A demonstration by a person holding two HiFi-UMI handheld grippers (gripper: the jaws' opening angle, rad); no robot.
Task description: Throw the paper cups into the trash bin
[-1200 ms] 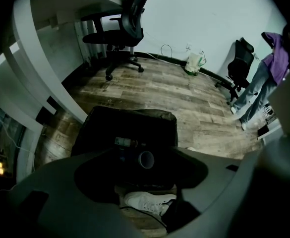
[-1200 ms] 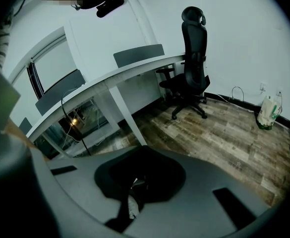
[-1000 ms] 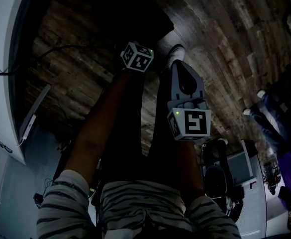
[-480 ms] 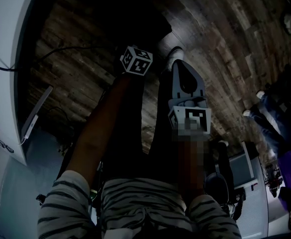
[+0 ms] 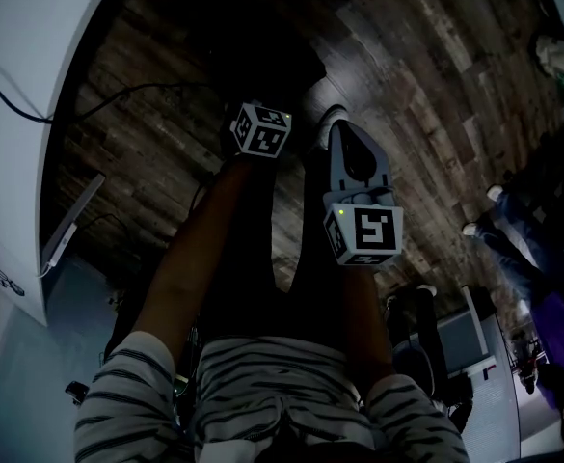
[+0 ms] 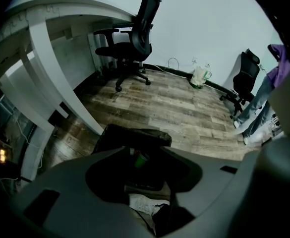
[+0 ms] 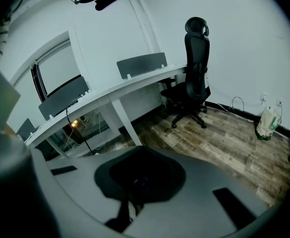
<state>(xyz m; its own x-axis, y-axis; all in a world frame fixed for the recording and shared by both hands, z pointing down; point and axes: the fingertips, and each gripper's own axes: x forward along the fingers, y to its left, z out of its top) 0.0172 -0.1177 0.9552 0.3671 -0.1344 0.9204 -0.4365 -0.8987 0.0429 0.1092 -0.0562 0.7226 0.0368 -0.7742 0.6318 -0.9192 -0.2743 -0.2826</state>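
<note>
Plank flooring (image 6: 184, 103) is running across the room beneath a long white desk (image 7: 135, 86). The person carrying the rig is standing over it in a striped top (image 5: 262, 394) and looking down along both forearms. A black office chair (image 6: 135, 38) is standing by the desk, and another person in jeans (image 6: 256, 115) is standing at the right edge of the left gripper view.

A black trash bin (image 6: 135, 137) is sitting on the floor near the desk's leg, just beyond the wearer's white shoe (image 6: 145, 205). The left gripper (image 6: 145, 152) is pointing steeply down toward the bin. Its jaws have just been closing, but they are standing apart with nothing between them, and the bin is showing through the gap. The right gripper (image 5: 342, 131) is hanging just beside the left one, and its jaws are meeting tip to tip and carrying nothing.

A pale plastic bag (image 6: 200, 77) is leaning against the far wall. What looks like a green paper cup (image 6: 140, 158) is lying inside the bin, against its dark lining.
</note>
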